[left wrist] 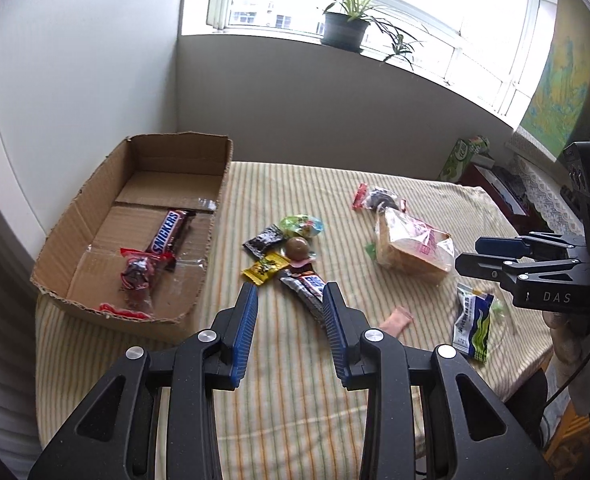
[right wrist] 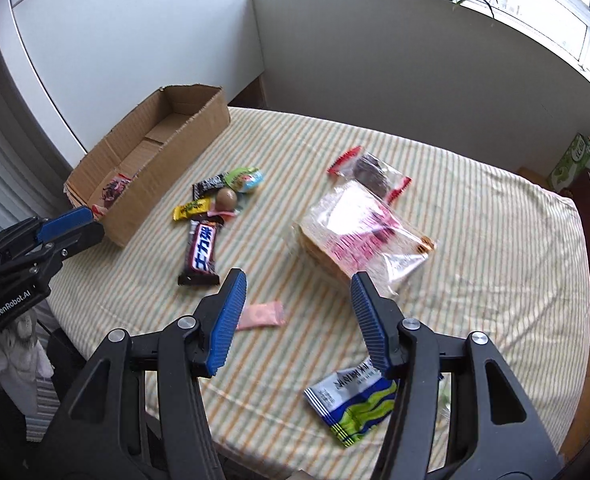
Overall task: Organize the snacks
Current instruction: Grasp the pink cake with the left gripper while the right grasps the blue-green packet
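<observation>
Partly complete. The cardboard box [left wrist: 95, 240] at the bed's [left wrist: 295, 400] left edge holds a Snickers bar [left wrist: 169, 232] and red-wrapped snacks [left wrist: 137, 276]. Left gripper [left wrist: 291, 300] and right gripper [right wrist: 295, 280] are both spread wide and empty. Remaining on the bedspread: chocolate bar [right wrist: 203, 252], bagged bread [right wrist: 359, 232], seaweed packet [right wrist: 351, 404], and small candies [right wrist: 223, 196].

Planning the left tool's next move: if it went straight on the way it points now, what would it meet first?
Probably the dark Snickers bar lying on the striped cloth, whose near end sits between the open left tool's fingertips. Behind it lies the yellow candy packet. Depth is uncertain through the fisheye.
</observation>
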`<state>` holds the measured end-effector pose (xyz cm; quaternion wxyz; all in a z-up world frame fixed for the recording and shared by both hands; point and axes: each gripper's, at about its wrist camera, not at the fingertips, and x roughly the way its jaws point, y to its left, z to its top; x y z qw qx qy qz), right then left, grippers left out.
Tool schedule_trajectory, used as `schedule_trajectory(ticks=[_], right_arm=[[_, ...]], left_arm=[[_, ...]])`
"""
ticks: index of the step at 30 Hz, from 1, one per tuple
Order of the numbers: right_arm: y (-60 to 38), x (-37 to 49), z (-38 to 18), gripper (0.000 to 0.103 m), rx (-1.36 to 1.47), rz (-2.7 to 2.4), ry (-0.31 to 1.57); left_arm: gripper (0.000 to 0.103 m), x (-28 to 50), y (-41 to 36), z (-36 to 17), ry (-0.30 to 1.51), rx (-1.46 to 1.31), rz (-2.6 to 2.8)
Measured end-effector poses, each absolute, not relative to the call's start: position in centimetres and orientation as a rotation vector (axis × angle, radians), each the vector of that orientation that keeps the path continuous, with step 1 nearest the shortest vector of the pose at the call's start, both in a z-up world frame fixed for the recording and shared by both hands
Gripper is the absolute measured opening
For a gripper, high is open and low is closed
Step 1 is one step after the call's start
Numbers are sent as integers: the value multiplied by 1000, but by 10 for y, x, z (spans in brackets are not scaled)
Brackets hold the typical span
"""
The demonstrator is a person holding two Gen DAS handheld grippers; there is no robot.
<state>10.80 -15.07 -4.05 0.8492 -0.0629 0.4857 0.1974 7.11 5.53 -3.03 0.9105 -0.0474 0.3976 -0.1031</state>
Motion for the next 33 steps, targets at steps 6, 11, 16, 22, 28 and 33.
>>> schedule_trajectory(ticks=[6,11,16,22,28,33], right_arm=[[-184,96,-70,57,-189,379,1102],[-207,96,-94,58,-102,303,1221],[-215,97,-109,58,1,296,1287],[-209,105,-120,58,20,282,1309],[-206,115,-126,58,8,269,1304],[-205,120,-125,58,-17,243,1296]], left_arm=[[32,70,21,-40,855,-51,-277],[32,71,-6,-51,890,-4,-324],[32,77,-29,-63,935,51,-388],[32,83,-52,-83,996,153,-439],[32,96,-64,-100,1040,223,-459],[32,107,-69,-111,1071,265,-461]])
